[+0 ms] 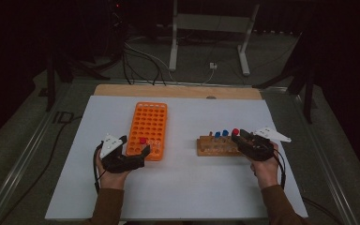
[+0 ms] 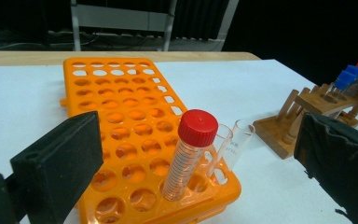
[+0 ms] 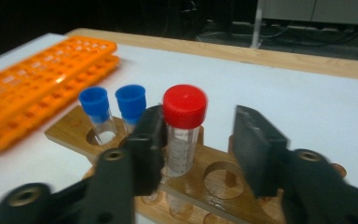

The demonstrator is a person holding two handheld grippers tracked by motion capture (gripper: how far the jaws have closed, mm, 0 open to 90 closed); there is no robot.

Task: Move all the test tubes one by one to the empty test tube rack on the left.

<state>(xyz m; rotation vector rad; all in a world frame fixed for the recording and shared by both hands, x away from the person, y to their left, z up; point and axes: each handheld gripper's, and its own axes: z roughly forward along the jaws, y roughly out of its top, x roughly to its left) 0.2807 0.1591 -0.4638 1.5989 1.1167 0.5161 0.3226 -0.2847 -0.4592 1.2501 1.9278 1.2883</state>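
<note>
Orange rack [image 1: 148, 127] lies on the white worktop [image 1: 183, 187], wooden stand [image 1: 215, 146] to its right. Left gripper [image 2: 191, 163], jaws wide, flanks a red-capped tube [image 2: 189, 154] in the rack's near corner. Right gripper [image 3: 198, 149], jaws wide, straddles a red-capped stand tube [image 3: 182, 128]; its left jaw looks to be touching it.

High view: from above the near edge, looking forward and down over the whole white table [image 1: 187, 187]. Left gripper view: low, close before the orange plastic tube rack [image 2: 121, 121]. Right gripper view: low, close to the wooden tube stand [image 3: 74, 128]. All three share both racks.
</note>
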